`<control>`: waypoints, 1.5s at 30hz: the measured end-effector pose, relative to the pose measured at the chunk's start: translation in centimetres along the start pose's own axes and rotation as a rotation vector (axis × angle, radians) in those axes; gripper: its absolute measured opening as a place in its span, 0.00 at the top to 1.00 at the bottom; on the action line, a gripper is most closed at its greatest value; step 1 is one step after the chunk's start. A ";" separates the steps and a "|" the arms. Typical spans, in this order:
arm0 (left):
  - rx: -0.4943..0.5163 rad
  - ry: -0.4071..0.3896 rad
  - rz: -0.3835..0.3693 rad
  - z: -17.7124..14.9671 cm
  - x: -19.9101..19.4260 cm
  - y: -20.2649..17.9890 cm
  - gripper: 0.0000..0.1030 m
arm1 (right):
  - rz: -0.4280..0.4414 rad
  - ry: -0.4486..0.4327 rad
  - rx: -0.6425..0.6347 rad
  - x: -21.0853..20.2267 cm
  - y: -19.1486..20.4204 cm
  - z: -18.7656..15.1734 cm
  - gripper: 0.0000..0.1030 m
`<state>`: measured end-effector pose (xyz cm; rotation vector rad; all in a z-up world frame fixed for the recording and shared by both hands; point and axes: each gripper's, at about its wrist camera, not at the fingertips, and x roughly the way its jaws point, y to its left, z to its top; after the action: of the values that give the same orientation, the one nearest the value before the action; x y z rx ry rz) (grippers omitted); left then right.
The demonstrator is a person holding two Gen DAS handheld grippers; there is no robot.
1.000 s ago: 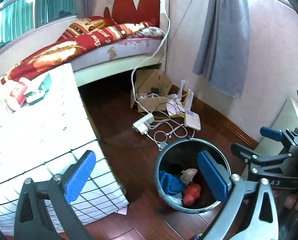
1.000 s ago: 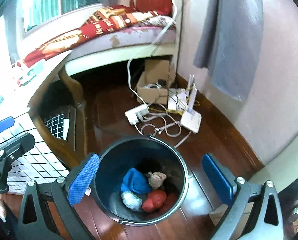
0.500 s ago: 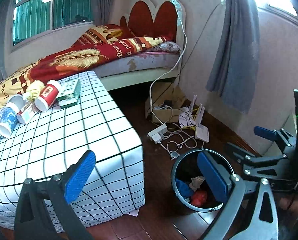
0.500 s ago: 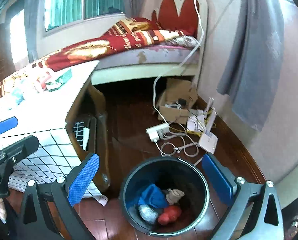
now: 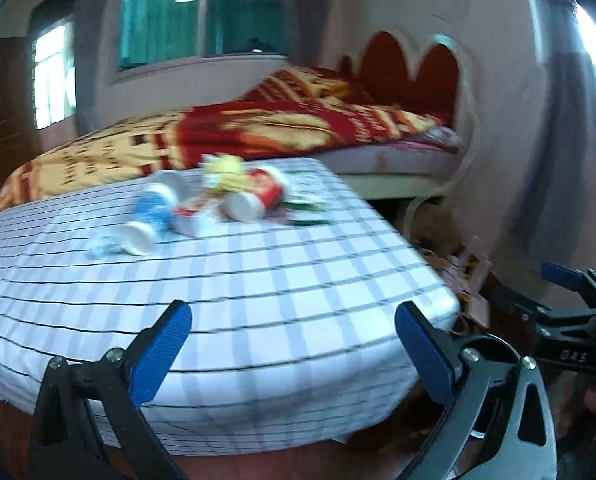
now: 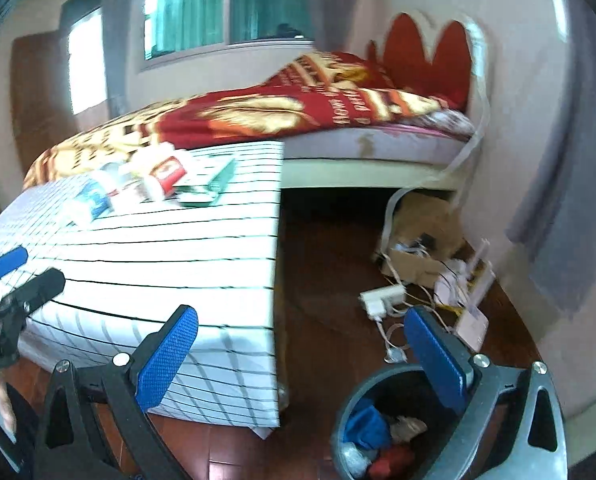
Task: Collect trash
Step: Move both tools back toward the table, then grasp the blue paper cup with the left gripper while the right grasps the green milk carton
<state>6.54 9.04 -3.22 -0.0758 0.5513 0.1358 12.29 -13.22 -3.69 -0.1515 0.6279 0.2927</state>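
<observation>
- Left gripper (image 5: 292, 350): the blue-padded jaws are spread wide with nothing between them; it hangs at the near edge of the white cloth-covered table with thin dark grid lines (image 5: 258, 280).
- Right gripper (image 6: 300, 354): likewise spread wide and empty; it hangs above the floor gap between the table's corner and the dark round plastic bin (image 6: 348, 424).
- Trash location: a loose cluster lies on the far part of the table top, well apart from both grippers. It includes a red-and-white paper cup on its side (image 5: 254, 196), a blue-and-white paper cup on its side (image 5: 148, 220), a crumpled yellow wrapper (image 5: 224, 170) and a flat green-and-white packet (image 5: 306, 210). Motion blur hides finer detail.
- Key relation: from the left gripper the cluster lies straight ahead and slightly left. The red-and-white cup's long axis runs roughly toward the viewer, base end nearest.
- Judgement: the left gripper is the better-placed one; the right sits off to the side, nearer the bin.
- Bin contents: blue, white and red crumpled items are visible inside, so collection appears partly complete.
</observation>
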 end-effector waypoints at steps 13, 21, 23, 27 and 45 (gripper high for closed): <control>-0.123 0.024 0.163 1.8 4.3 12.8 0.23 | 0.123 0.000 -0.152 6.9 10.5 7.5 0.00; -0.094 0.016 0.176 3.9 8.1 14.2 0.23 | 0.137 0.042 -0.126 13.0 12.8 10.8 0.06; -0.084 0.016 0.172 4.8 9.3 14.3 0.23 | 0.134 0.061 -0.115 14.7 13.0 11.6 0.07; -0.066 0.044 0.172 6.0 11.8 14.5 0.23 | 0.123 0.098 -0.093 17.6 13.2 12.8 0.07; 0.028 0.177 0.168 7.0 17.0 14.0 0.44 | 0.142 0.265 -0.029 25.9 11.8 14.2 0.45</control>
<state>22.46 25.49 -6.70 -0.0139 0.7358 0.2865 36.39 7.02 -8.44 -0.1750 0.8998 0.4231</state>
